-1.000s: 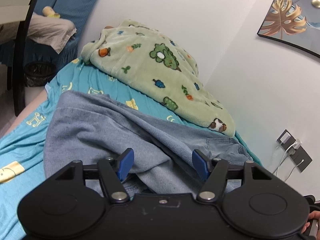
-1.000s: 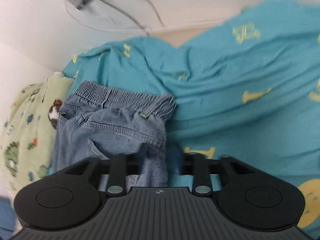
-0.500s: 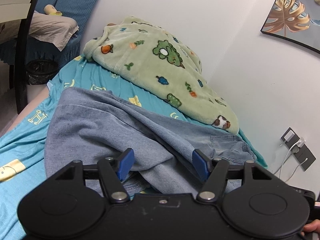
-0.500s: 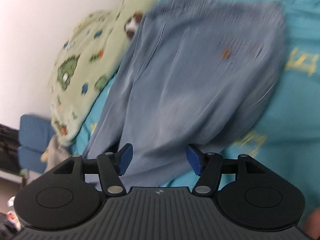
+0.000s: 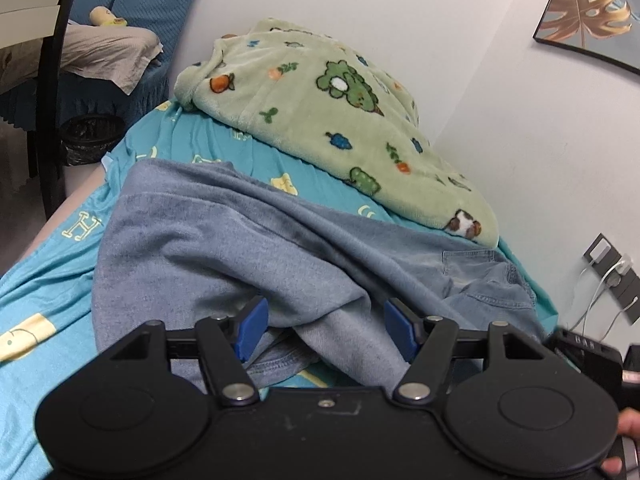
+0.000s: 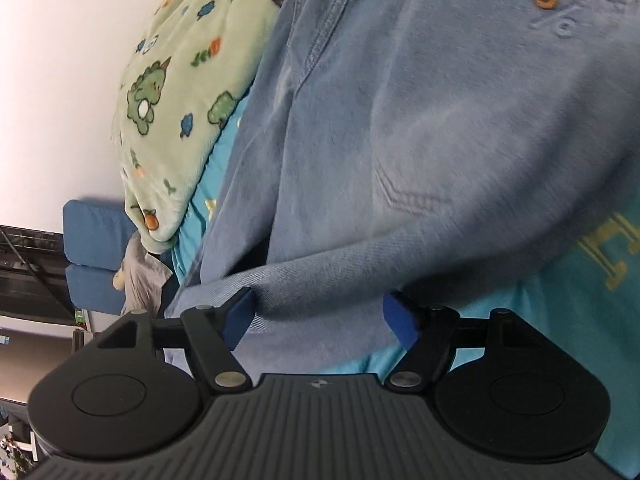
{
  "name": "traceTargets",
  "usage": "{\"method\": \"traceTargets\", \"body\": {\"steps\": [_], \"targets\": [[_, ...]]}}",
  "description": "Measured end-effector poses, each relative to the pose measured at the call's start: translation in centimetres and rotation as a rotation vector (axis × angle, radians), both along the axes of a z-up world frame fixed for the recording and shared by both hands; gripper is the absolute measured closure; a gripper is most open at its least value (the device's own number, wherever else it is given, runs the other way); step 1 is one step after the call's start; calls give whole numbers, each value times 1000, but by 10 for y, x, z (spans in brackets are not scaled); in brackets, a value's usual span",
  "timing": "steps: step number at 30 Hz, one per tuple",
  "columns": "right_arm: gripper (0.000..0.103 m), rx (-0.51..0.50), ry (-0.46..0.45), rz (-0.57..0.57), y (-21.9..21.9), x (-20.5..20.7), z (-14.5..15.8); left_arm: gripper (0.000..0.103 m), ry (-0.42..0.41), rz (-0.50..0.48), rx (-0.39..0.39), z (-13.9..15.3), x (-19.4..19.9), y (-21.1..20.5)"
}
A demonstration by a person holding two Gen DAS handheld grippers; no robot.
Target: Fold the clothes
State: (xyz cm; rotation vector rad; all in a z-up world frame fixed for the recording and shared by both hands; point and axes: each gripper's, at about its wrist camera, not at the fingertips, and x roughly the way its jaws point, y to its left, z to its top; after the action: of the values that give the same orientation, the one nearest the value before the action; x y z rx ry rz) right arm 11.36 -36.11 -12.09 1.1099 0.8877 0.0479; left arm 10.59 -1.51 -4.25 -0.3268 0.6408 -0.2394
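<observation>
Teal bedsheet (image 5: 52, 264) under rumpled jeans (image 5: 224, 236) (waistband cropped); both hand-held grippers (image 5: 324, 326) (image 6: 320, 318) gape, gripping nothing.

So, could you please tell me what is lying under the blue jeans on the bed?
The jeans lie on a turquoise bedsheet with pale yellow prints, visible around their edges. Whatever sits directly beneath the denim is covered and cannot be seen.

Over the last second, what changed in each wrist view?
The right gripper swung from the elasticated waistband of the light blue denim trousers along them, its jaws opening wide. The left gripper stayed open over the trousers; the green fleece blanket stayed put.
</observation>
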Motion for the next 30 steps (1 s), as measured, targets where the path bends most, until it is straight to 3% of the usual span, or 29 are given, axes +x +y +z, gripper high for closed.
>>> {"method": "traceTargets", "body": {"steps": [1,3,5,8,11,16,21,24,25,26,27,30], "targets": [[31,-6,-1,6,1,0,1,41,2,1,4,0,0,0],[48,-19,-2,17,4,0,2,41,3,6,1,-1,0,2],[88,-31,-3,29,6,0,4,41,1,15,-6,0,0,4],[100,-50,-5,46,10,-1,6,41,-3,27,-38,2,0,10],[102,-64,11,73,13,-17,5,41,-2,40,-70,3,0,18],[102,-131,155,120,17,-48,-15,40,10,62,-116,5,5,30],[100,-199,167,165,23,-46,-12,40,27,82,-128,3,9,37],[87,-342,92,312,42,-45,9,40,44,90,-137,1,11,41],[74,-386,50,366,51,-49,18,40,48,92,-137,1,12,42],[51,-388,2,416,60,-53,24,40,50,92,-138,0,12,42],[43,-389,-45,467,69,-57,31,40,52,93,-139,0,12,43],[42,-393,-169,627,99,-65,44,40,53,95,-139,2,14,45]]}}
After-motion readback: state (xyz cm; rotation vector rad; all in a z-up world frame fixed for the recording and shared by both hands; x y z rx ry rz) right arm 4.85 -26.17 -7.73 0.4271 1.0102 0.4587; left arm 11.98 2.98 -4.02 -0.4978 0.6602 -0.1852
